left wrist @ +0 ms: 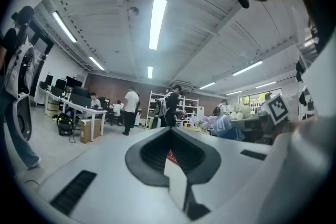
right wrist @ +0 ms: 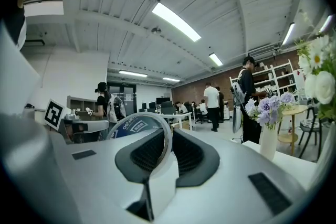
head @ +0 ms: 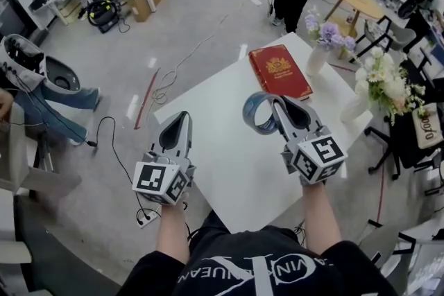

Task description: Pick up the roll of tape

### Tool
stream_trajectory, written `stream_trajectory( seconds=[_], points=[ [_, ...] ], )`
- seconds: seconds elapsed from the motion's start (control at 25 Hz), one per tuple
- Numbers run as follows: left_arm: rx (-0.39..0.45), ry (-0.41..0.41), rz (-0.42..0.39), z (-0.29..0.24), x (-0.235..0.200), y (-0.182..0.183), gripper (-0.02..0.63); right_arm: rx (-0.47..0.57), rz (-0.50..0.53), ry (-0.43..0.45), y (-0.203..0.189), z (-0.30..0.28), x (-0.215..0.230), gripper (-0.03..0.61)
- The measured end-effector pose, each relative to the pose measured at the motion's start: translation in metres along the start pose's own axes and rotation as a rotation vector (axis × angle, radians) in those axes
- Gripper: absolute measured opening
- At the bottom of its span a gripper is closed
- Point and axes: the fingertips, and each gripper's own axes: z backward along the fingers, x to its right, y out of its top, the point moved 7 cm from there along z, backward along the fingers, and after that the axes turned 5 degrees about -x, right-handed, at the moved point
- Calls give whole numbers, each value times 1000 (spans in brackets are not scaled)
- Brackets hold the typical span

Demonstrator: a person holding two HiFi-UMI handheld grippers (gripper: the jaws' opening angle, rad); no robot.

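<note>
The roll of tape (head: 257, 115), a pale ring with a blue printed core, hangs above the white table (head: 229, 170). My right gripper (head: 272, 106) is shut on its rim. In the right gripper view the roll of tape (right wrist: 135, 124) stands upright, its edge pinched between the dark pads, with my right gripper (right wrist: 168, 134) pointing level across the room. My left gripper (head: 178, 121) hovers over the table's left edge, shut with nothing in it. The left gripper view shows my left gripper (left wrist: 169, 132) with its jaws together and a glimpse of the red book (left wrist: 170, 156) past them.
A red book (head: 279, 71) lies at the table's far side. Beyond it stand a white vase of purple flowers (head: 320, 46) and a bunch of white flowers (head: 383, 84). Cables (head: 163, 86) trail over the floor to the left. People stand near desks and shelves further back.
</note>
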Motion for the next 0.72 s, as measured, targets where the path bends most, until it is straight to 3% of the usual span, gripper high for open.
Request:
stream_trajectory(
  seconds=[0.72],
  points=[
    [27, 70, -47, 9, -2, 10, 3, 116, 54, 3, 9, 9, -11, 64]
  ],
)
